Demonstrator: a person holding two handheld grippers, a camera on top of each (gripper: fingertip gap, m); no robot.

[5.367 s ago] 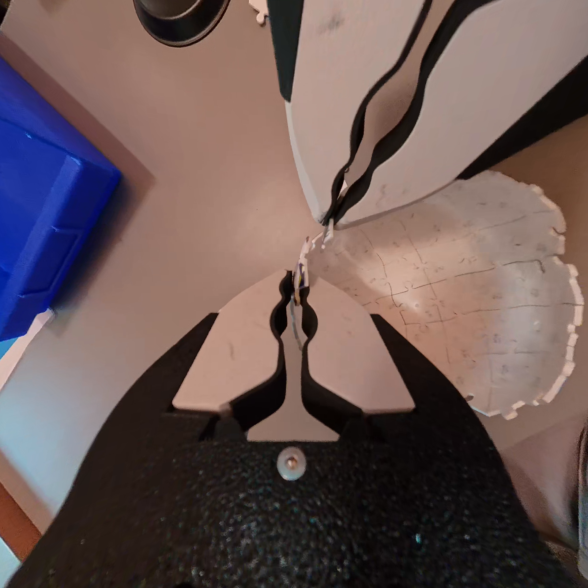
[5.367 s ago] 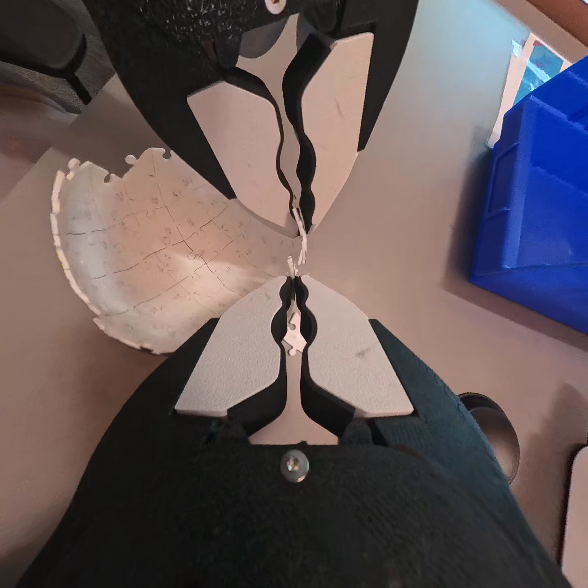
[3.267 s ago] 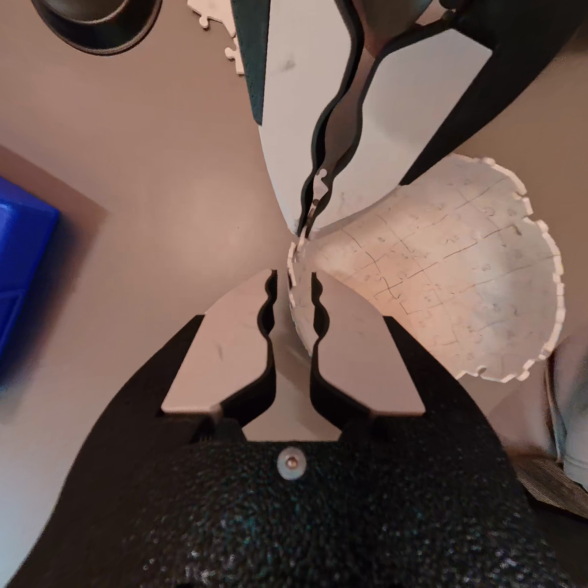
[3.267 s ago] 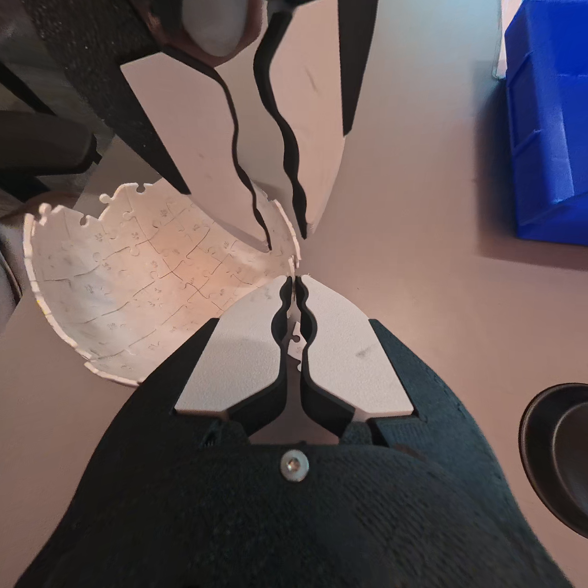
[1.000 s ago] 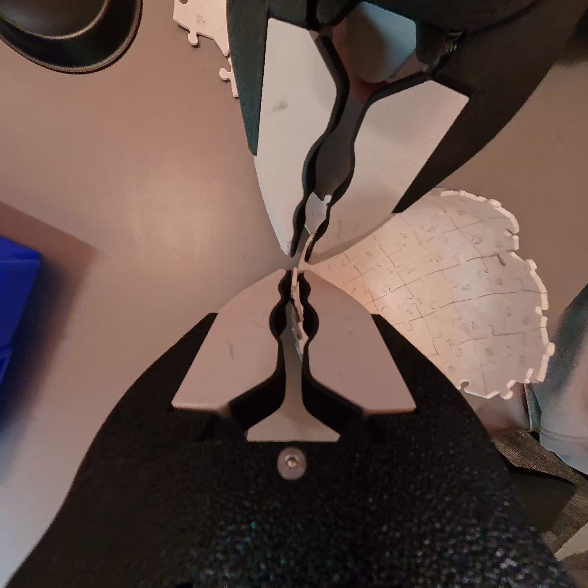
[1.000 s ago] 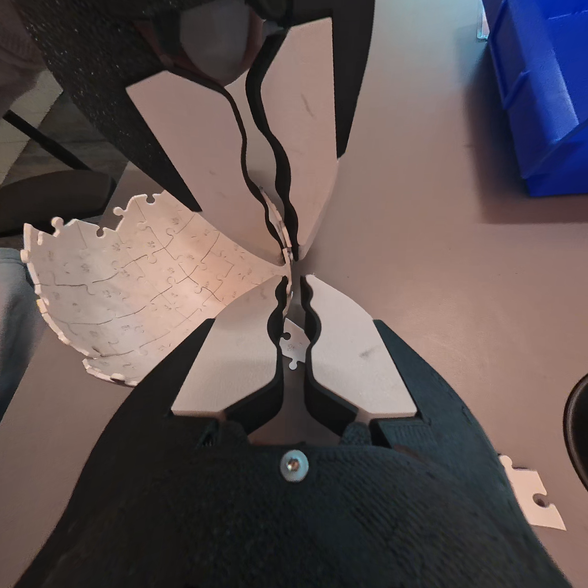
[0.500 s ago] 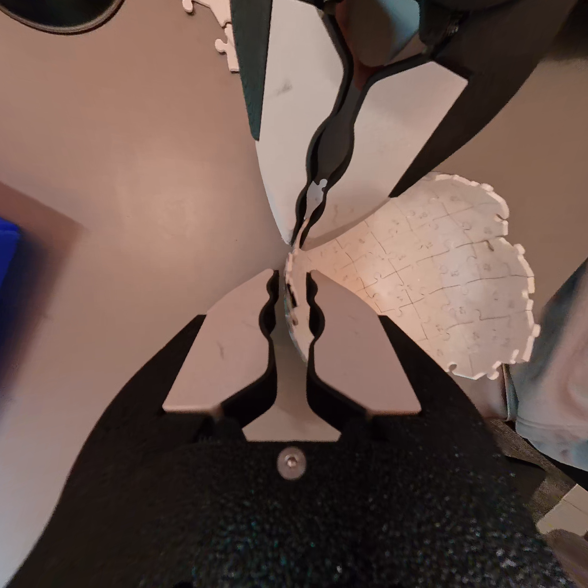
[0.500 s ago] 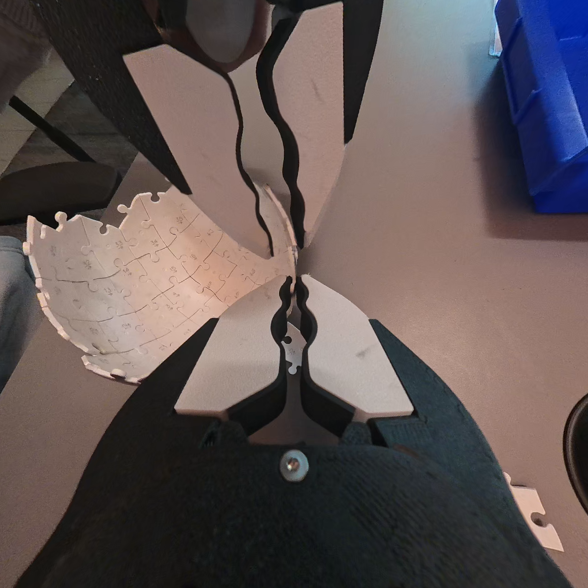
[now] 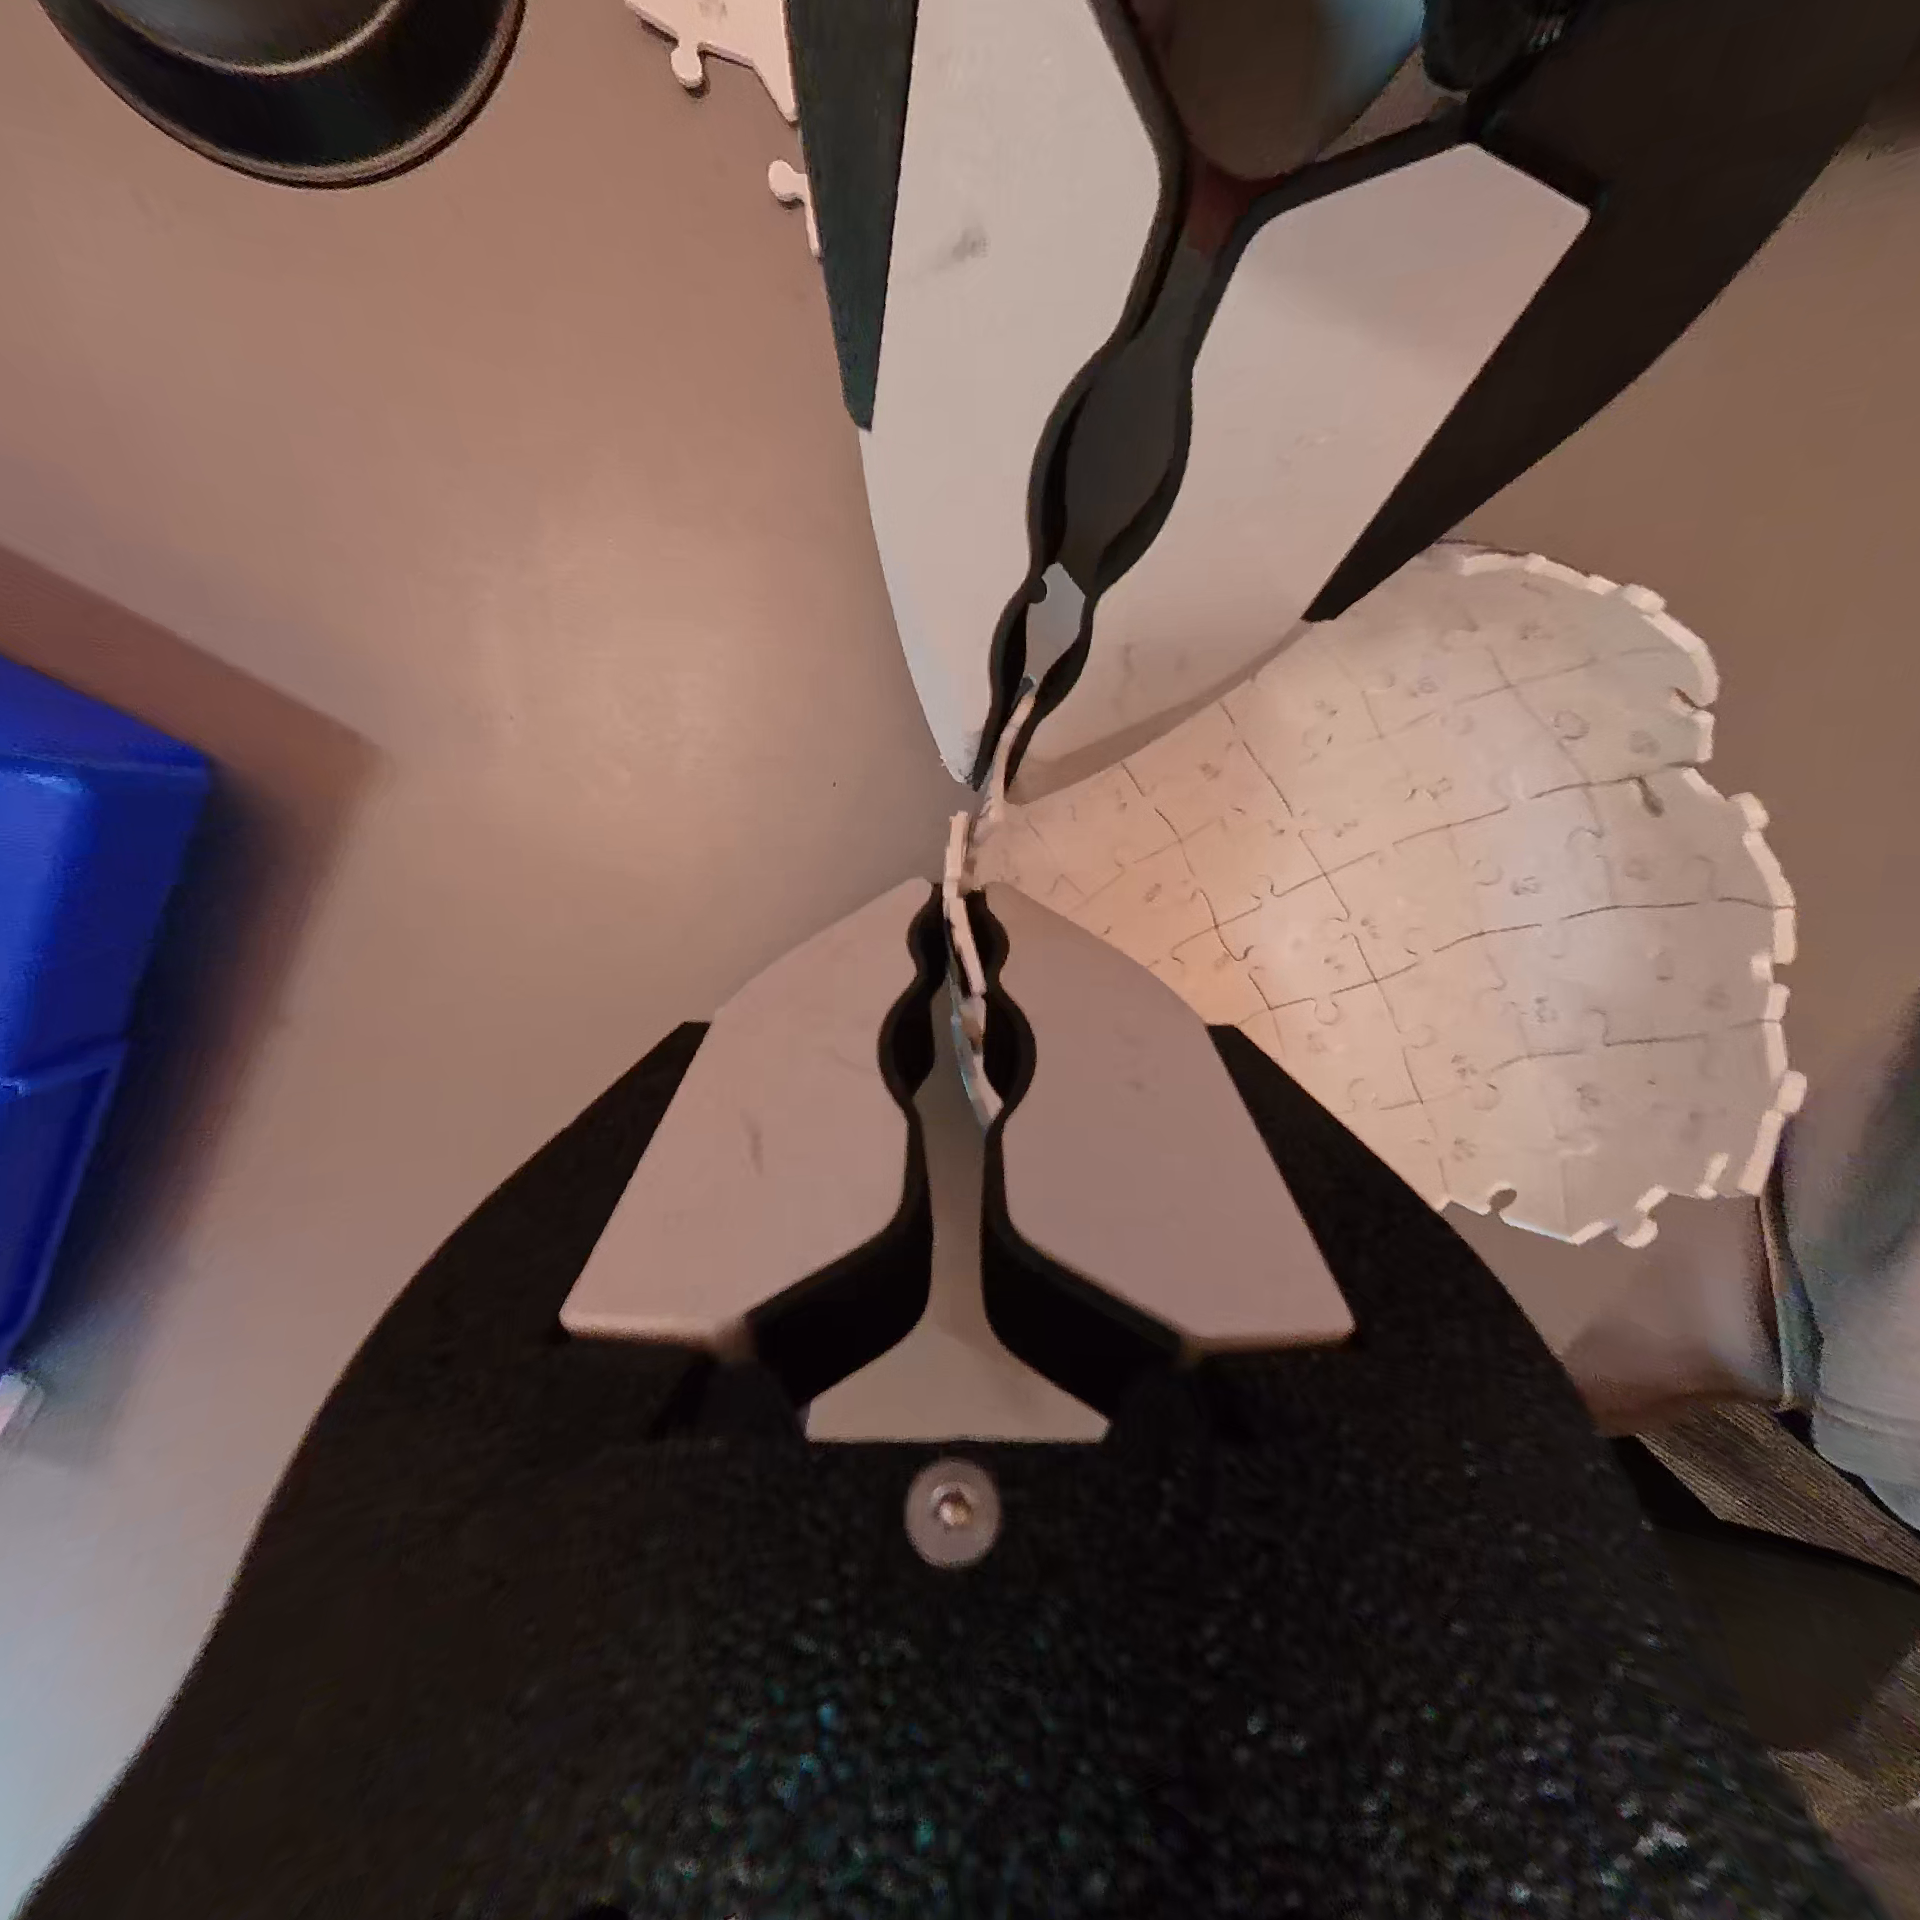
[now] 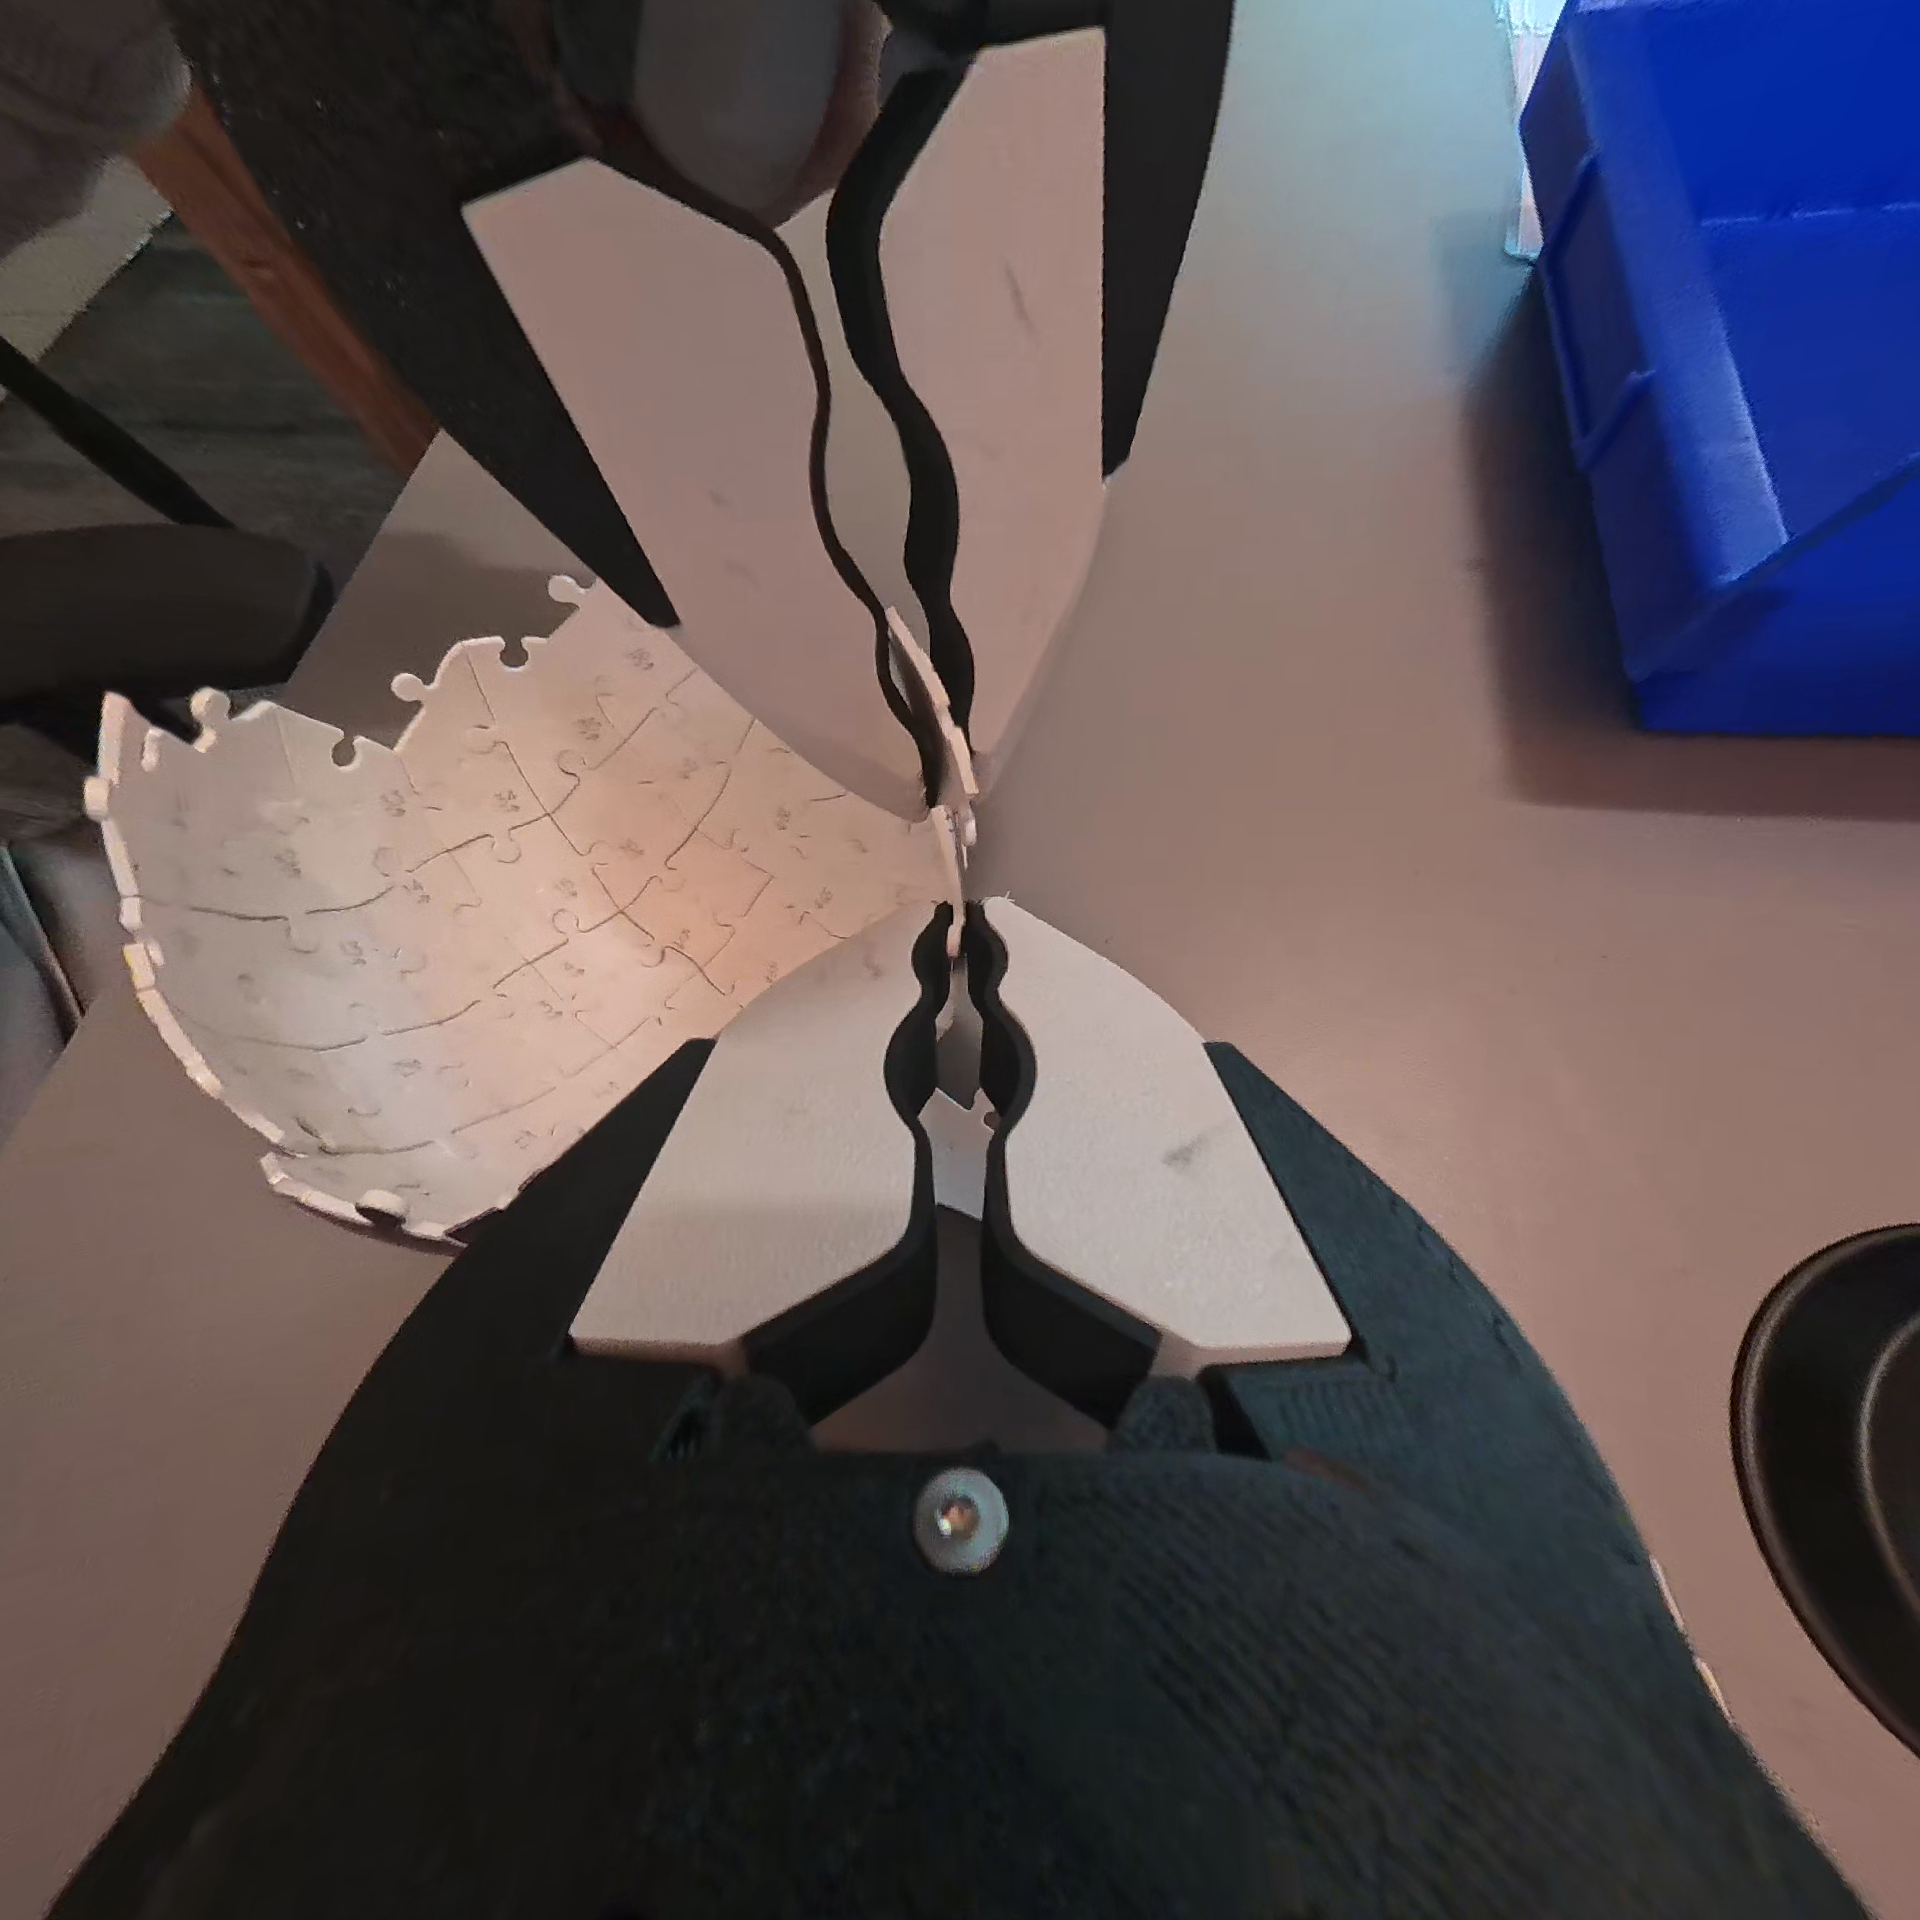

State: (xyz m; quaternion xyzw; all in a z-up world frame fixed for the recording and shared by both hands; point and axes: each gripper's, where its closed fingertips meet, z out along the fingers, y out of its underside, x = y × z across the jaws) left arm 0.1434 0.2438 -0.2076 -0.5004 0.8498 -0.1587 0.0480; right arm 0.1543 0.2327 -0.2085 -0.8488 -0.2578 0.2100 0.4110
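A white curved shell of joined puzzle pieces lies on the tan table, with its rim between both grippers. My left gripper is shut on the shell's rim. My right gripper comes in from the top, tip to tip with the left, and is shut on a loose white puzzle piece that it holds against the rim. In the right wrist view the right gripper pinches the piece, the left gripper clamps the rim just beyond it, and the shell spreads to the left.
A blue plastic bin stands left of the left gripper and shows at the upper right in the right wrist view. A black round object lies beyond, also in the right wrist view. Loose white pieces lie near it. Left and right tips are no more than a few centimetres apart.
My left gripper was open around the shell's rim half a second ago and has shut on it. My right gripper has stayed shut on the piece at the rim.
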